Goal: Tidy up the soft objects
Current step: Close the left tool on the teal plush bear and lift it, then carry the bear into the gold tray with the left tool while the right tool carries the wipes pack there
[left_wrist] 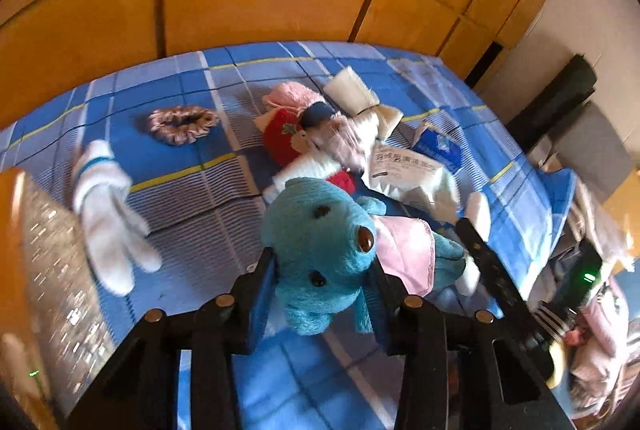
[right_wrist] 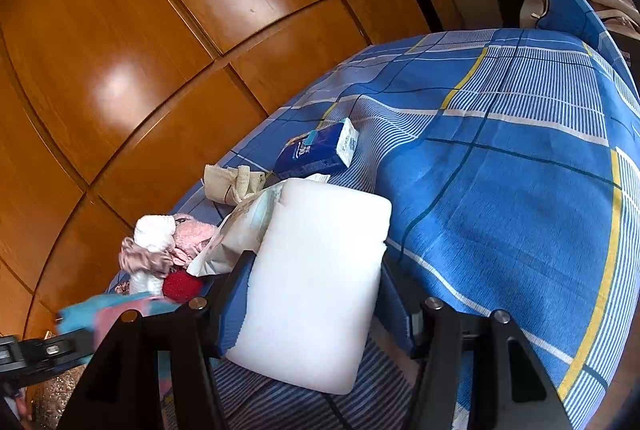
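My left gripper (left_wrist: 320,294) is shut on a blue plush animal (left_wrist: 320,250) with a pink bib and holds it above the bed. My right gripper (right_wrist: 316,294) is shut on a white foam block (right_wrist: 316,282) and holds it above the bed. A pile of soft things lies on the bed: a red strawberry plush (left_wrist: 282,137), a pink fluffy piece (left_wrist: 290,95), a white paper packet (left_wrist: 404,169). White socks (left_wrist: 108,213) lie at the left. A pink scrunchie (left_wrist: 180,123) lies apart. The pile also shows in the right wrist view (right_wrist: 168,250).
The bed has a blue checked sheet (right_wrist: 520,189). A blue tissue pack (right_wrist: 320,149) and a beige cloth bundle (right_wrist: 228,183) lie on it. Orange wooden wardrobe doors (right_wrist: 160,49) stand behind. A glittery container (left_wrist: 56,270) is at the left. Clutter lies off the bed's right edge (left_wrist: 592,310).
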Action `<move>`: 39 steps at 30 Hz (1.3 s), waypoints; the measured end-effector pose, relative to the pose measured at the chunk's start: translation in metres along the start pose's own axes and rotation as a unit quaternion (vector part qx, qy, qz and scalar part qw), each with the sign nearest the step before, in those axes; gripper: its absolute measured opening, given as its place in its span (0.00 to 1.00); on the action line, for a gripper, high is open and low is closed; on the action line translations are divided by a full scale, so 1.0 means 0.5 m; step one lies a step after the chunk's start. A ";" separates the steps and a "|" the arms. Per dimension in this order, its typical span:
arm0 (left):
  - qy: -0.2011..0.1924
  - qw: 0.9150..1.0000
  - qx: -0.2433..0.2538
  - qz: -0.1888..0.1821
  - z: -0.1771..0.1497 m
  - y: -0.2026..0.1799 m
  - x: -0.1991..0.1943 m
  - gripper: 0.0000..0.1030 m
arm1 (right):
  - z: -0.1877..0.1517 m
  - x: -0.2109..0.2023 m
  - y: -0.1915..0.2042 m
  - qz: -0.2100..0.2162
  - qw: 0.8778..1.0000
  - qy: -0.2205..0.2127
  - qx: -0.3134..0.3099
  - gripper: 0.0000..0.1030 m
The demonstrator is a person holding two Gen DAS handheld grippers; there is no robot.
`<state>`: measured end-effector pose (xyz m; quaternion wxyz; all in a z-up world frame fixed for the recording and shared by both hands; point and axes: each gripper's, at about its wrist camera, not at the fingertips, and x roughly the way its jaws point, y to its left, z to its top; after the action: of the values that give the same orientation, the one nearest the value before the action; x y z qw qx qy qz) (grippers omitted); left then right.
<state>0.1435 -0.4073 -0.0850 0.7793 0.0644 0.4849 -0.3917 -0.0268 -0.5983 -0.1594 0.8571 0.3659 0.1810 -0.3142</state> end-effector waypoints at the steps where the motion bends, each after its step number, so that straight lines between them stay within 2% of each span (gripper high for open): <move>1: -0.004 1.000 -0.003 -0.008 -0.005 0.003 -0.015 0.40 | 0.000 0.000 0.001 -0.001 1.000 0.000 -0.001 0.58; 7: -0.041 0.997 -0.017 -0.058 -0.031 0.024 -0.140 0.40 | 0.001 0.001 0.003 -0.006 1.000 0.003 -0.005 0.58; 11: -0.081 0.993 -0.014 -0.080 -0.043 0.052 -0.251 0.41 | 0.001 0.002 0.008 -0.013 1.000 0.005 -0.011 0.58; 17: -0.144 0.986 -0.049 -0.072 -0.056 0.159 -0.400 0.41 | 0.001 -0.006 0.015 -0.031 0.999 -0.003 -0.020 0.58; 22: -0.207 0.973 -0.094 -0.033 -0.086 0.291 -0.526 0.41 | 0.002 -0.005 0.024 -0.044 0.998 0.000 -0.034 0.58; 27: -0.245 0.954 -0.162 0.057 -0.148 0.459 -0.611 0.42 | 0.004 -0.004 0.032 -0.057 0.997 0.007 -0.042 0.58; 32: -0.222 0.937 -0.237 0.131 -0.224 0.627 -0.616 0.42 | 0.012 -0.027 0.048 -0.076 0.996 -0.006 -0.048 0.58; 35: -0.195 0.925 -0.278 0.167 -0.274 0.723 -0.597 0.42 | 0.017 -0.057 0.070 -0.063 0.997 -0.011 -0.046 0.58; 39: -0.168 0.914 -0.305 0.211 -0.324 0.796 -0.559 0.42 | 0.021 -0.116 0.128 -0.029 0.997 -0.022 -0.065 0.58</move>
<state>0.2348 0.0960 -0.0553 0.8955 -0.1424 0.4179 -0.0567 -0.0257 -0.5483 -0.0879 0.8733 0.2973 0.1921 -0.3346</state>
